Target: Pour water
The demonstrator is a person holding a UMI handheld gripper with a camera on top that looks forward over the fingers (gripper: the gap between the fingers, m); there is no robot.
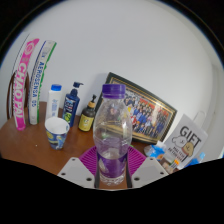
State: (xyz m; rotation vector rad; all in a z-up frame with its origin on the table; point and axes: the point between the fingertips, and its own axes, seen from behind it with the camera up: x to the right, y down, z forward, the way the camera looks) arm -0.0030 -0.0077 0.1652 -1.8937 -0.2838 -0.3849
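Observation:
A clear plastic water bottle (113,135) with a purple cap stands upright between my fingers, close to the camera. Both purple pads (88,161) press against its lower sides, so my gripper (113,168) is shut on it. The bottle appears lifted slightly, its base hanging over the wooden table (30,150). A white paper cup (57,131) stands on the table to the left of the bottle, beyond my left finger.
Against the white wall stand tall snack boxes (32,80), a small bottle with a white cap (55,101), a dark blue pump bottle (72,103), an amber bottle (88,115), a leaning framed photo (150,110) and a gift card (187,140).

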